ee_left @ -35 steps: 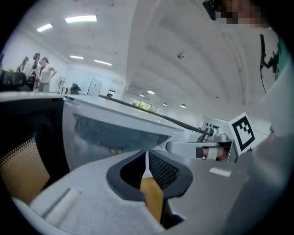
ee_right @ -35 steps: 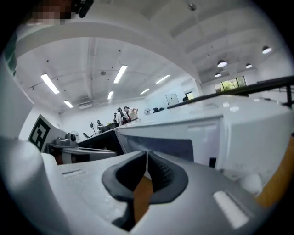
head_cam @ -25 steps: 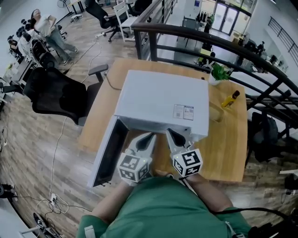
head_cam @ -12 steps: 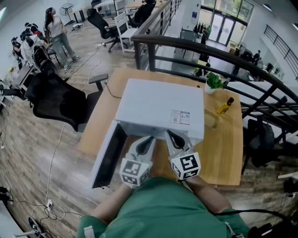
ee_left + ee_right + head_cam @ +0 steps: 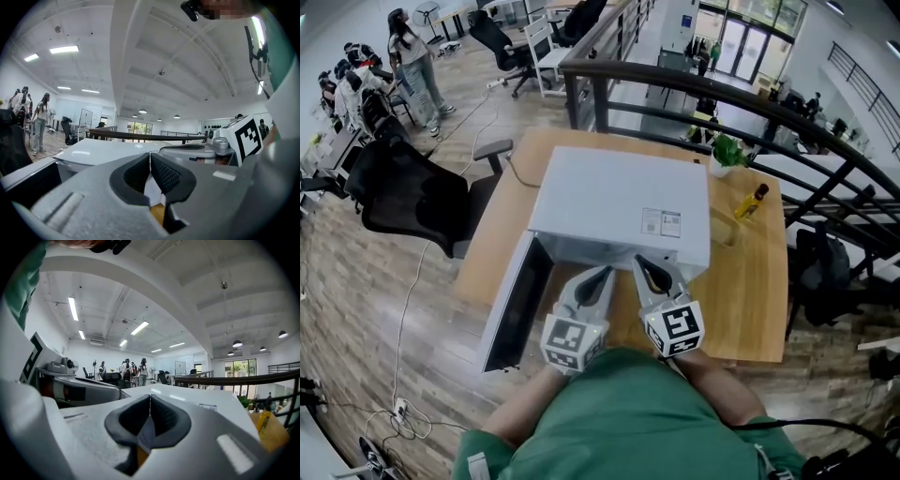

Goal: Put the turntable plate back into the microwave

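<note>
Looks steeply down on a white microwave [image 5: 619,202] standing on a wooden counter [image 5: 750,281]. Shows its door [image 5: 511,305] swung wide open to the left, dark inner face turned up. Cannot find the turntable plate in any view; the oven's inside lies hidden beneath its flat top.

Places the left gripper [image 5: 603,274] and the right gripper [image 5: 643,264] side by side just before the open front, tips close under the top's front edge, marker cubes nearest a green shirt [image 5: 628,412]. Reads both as pointing roughly level toward the oven.

From the left gripper view: dark ribbed pads pressed together at the tips, nothing caught between them, the oven's white top beyond. From the right gripper view: the same, pads meeting in a thin seam, nothing gripped.

Further out, picks up a small potted plant [image 5: 728,150] and a yellow bottle [image 5: 751,201] at the counter's far right, both well apart from the grippers. Takes in a black office chair [image 5: 408,192] left of the counter, a dark curved railing [image 5: 750,94] behind it, and people [image 5: 412,52] standing far off at upper left.
</note>
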Available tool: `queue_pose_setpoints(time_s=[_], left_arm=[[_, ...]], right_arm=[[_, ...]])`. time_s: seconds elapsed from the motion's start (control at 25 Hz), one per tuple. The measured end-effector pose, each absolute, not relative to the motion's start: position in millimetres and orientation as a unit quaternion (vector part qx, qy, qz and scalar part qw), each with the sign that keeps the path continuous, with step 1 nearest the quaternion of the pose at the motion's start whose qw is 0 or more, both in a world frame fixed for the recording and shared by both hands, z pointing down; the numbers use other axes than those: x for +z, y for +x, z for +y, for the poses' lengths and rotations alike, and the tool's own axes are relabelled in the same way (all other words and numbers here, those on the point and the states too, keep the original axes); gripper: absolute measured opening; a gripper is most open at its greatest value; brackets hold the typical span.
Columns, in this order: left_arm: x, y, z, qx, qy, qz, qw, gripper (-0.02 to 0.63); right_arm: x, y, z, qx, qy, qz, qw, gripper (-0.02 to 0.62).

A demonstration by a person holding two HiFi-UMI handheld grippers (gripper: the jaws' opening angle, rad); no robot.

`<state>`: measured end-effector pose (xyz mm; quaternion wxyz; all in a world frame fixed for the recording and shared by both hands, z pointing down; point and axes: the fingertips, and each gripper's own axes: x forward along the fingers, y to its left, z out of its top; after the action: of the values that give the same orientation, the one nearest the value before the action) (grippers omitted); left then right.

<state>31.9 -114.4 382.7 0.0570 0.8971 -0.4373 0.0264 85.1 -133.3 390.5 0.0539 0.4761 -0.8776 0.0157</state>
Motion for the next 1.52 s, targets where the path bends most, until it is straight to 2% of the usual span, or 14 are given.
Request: queue_pose_setpoints(time_s=[1.52], left_arm=[[413.6, 19.1, -132.1, 0.068, 0.878, -0.468, 0.069, 0.012]], right_arm=[[419.1, 75.2, -141.6, 0.046, 0.451, -0.888, 0.081, 0.005]])
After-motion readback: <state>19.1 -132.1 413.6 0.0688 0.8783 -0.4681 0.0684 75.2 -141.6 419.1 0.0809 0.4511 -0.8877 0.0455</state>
